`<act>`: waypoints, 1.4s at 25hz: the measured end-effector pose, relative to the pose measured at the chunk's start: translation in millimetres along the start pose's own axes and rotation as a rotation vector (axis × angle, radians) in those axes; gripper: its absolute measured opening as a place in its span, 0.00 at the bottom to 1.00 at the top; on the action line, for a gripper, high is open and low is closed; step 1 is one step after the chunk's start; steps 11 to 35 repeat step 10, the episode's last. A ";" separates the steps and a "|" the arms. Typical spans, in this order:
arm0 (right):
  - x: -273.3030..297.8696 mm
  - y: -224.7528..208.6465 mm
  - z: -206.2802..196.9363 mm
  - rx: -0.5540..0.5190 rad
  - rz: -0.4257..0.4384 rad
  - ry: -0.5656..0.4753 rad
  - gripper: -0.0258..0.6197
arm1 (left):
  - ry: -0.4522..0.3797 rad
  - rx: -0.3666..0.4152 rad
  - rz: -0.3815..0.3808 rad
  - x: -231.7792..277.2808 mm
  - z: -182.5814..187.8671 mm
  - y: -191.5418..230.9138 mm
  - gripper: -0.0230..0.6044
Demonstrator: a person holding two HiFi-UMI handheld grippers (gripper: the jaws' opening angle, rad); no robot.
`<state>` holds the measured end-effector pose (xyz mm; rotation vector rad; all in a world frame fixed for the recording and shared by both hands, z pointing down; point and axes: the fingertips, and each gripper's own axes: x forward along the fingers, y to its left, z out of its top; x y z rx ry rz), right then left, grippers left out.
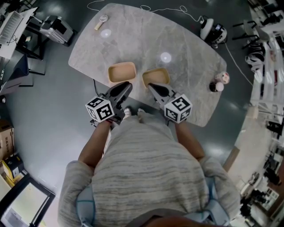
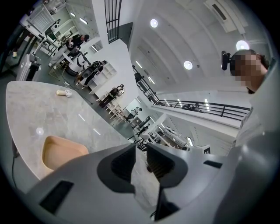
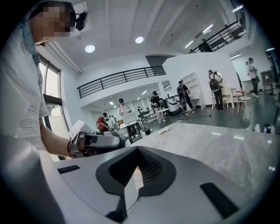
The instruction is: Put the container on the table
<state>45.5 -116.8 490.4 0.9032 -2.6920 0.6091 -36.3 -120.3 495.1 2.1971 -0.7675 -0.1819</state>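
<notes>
1. Room: big open hall w/ a dark glossy floor [image 1: 44,124]. Only the gripper views show the white walls, ceiling lamps, a railed balcony [image 3: 118,81] and people at benches in the bkgd.
2. Table [image 1: 186,40]: pale marble-look top, rounded corners, lamp glare on it. Only the head view takes in the whole top.
3. Person's grey striped top [image 1: 146,168] fills the lower head view, w/ both forearms reaching to the table's near edge.
4. Left gripper [image 1: 128,84]: its own view shows the jaws apart, w/ bare table top in the gap and nothing held. Tips sit at the near edge, just short of the left container [image 1: 122,72].
5. Right gripper [image 1: 151,86]: its own view shows the jaws nearly together on a thin pale strip w/ a tan tip. Head view puts the tips at the near rim of the right container [image 1: 155,76], so I read it as pinching that wall.
6. Both containers are tan, shallow and empty, side by side near the table's near edge, not touching. The left gripper view catches only the left one.
7. Small stuff:
   - Two little round figures [image 1: 219,82] at the right edge.
   - A brush-like item [image 1: 102,21] at the far-left corner.
   - A white cord [image 1: 151,8] along the far edge.
</notes>
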 end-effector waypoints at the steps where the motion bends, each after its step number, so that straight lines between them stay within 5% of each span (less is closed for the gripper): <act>1: -0.2 -0.2 -0.7 0.000 -0.001 0.001 0.04 | 0.001 0.001 -0.001 0.2 -0.5 -0.2 0.17; 35: 0.9 2.5 -0.6 -0.004 0.001 0.004 0.04 | 0.009 0.009 -0.017 0.1 -2.7 -1.8 0.17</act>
